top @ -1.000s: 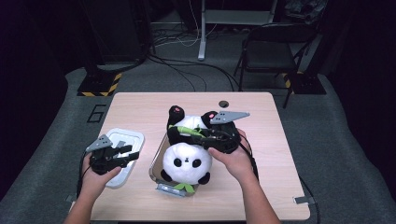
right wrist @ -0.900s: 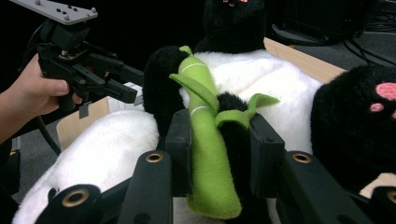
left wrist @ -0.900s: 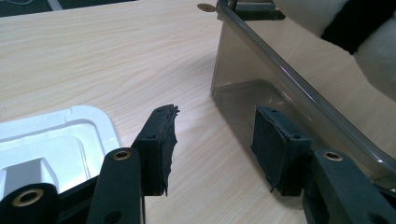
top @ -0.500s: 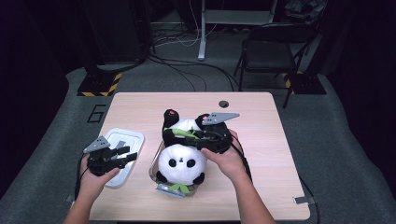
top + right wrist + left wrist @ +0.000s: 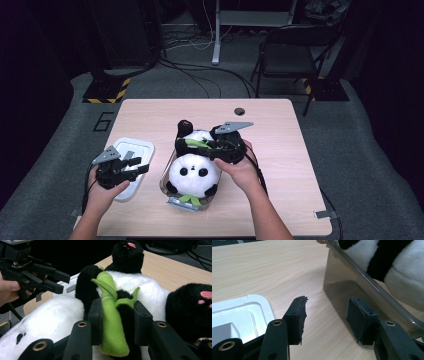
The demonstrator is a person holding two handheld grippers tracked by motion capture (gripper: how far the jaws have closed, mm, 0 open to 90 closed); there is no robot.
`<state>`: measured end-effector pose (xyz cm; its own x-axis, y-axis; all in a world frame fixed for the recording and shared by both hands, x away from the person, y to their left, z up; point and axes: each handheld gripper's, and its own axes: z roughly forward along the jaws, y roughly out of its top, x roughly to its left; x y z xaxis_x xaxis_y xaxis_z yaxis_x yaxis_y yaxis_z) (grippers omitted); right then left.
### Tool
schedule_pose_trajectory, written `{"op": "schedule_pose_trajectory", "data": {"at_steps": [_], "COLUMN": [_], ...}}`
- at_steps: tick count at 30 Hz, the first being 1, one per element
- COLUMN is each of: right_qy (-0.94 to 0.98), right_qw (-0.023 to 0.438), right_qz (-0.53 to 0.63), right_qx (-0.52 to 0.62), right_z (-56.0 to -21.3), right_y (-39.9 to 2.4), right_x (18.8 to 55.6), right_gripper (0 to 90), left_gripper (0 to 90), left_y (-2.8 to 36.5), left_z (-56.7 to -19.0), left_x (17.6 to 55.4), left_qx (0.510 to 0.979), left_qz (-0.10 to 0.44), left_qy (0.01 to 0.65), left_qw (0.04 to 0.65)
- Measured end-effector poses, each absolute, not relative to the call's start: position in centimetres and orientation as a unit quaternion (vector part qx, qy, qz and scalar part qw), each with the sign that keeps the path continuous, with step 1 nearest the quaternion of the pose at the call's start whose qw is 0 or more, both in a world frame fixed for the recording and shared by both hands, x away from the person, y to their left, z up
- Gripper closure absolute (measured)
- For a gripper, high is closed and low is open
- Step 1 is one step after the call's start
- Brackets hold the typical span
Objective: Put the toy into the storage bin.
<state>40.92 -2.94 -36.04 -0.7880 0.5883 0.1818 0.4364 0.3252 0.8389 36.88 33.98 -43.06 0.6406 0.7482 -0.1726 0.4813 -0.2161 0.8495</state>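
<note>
A black-and-white plush panda (image 5: 195,172) lies face up in a clear plastic container (image 5: 165,176) at the table's middle. My right gripper (image 5: 184,145) reaches over it from the right. In the right gripper view this right gripper (image 5: 117,312) is shut on the panda's green bamboo (image 5: 110,322) and the black arm behind it. My left gripper (image 5: 141,165) hovers open over a white lid (image 5: 131,149), left of the container. In the left gripper view the left gripper (image 5: 327,315) has nothing between its pads and points at the container's wall (image 5: 342,287), with the panda (image 5: 402,270) above.
The white lid (image 5: 239,310) lies near the table's front left corner. A dark round hole (image 5: 239,111) marks the table's far edge. Beyond the table stand a folding chair (image 5: 295,50) and floor cables. The left gripper (image 5: 50,277) appears in the right gripper view.
My right gripper has shifted slightly left and down with the panda's bamboo in it, and the panda sits a little lower in the container. The left gripper has stayed put.
</note>
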Motion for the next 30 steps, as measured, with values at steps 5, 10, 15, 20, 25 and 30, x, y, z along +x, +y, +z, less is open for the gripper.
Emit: {"op": "schedule_pose_trajectory", "data": {"at_steps": [5, 10, 15, 20, 25, 30], "right_qy": [0.809, 0.813, 0.816, 0.812, 0.819, 0.822], "right_qw": [0.076, 0.081, 0.081, 0.074, 0.069, 0.062], "right_qz": [0.485, 0.472, 0.466, 0.469, 0.458, 0.455], "right_qx": [0.322, 0.33, 0.332, 0.338, 0.337, 0.338], "right_z": [-36.4, -36.9, -37.3, -37.8, -38.6, -39.0], "right_y": [-3.0, -3.1, -2.8, -2.9, -2.6, -2.5], "right_x": [41.0, 41.1, 41.2, 41.4, 41.6, 41.8], "right_gripper": [65.1, 64.8, 64.7, 64.6, 64.6, 64.5], "left_gripper": [49.2, 49.1, 49.0, 48.9, 48.7, 48.8], "left_y": [33.7, 33.3, 33.1, 33.2, 32.9, 32.8], "left_z": [-43.0, -42.9, -42.9, -42.9, -43.0, -43.0], "left_x": [36.8, 36.8, 36.8, 36.8, 36.8, 36.8], "left_qx": [0.77, 0.775, 0.774, 0.777, 0.774, 0.778], "left_qz": [0.131, 0.133, 0.131, 0.134, 0.136, 0.134], "left_qy": [0.401, 0.393, 0.392, 0.388, 0.389, 0.386], "left_qw": [0.479, 0.477, 0.479, 0.478, 0.481, 0.477]}}
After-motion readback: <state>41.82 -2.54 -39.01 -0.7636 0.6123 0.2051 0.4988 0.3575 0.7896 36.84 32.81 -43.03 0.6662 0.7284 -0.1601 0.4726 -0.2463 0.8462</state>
